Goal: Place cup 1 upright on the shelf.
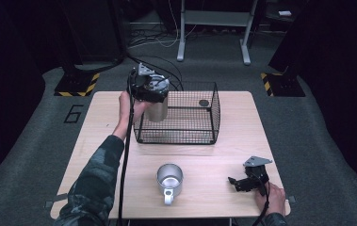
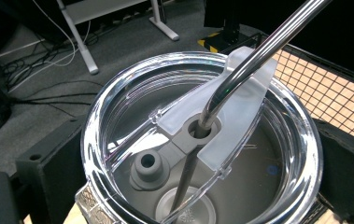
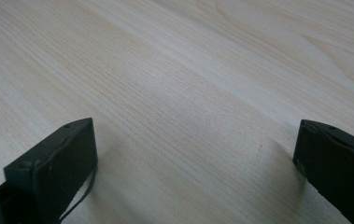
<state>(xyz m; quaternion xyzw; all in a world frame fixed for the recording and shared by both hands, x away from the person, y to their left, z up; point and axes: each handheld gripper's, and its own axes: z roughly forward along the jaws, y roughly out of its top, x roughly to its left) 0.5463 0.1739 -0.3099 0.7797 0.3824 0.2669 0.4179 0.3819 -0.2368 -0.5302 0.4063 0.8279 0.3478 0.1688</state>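
The left hand-held gripper clamps a steel tumbler with clear lid and straw, held up at the wire basket's left rim. The right hand-held gripper rests on the bench, jaws wide and holding nothing.

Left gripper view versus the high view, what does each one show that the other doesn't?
The left gripper view alone shows the tumbler's clear lid close up, with the metal straw passing through its hole. The high view alone shows the steel mug, the right gripper resting open on the table, and a small dark disc inside the basket. Both show the tumbler in the left gripper and the wire basket.
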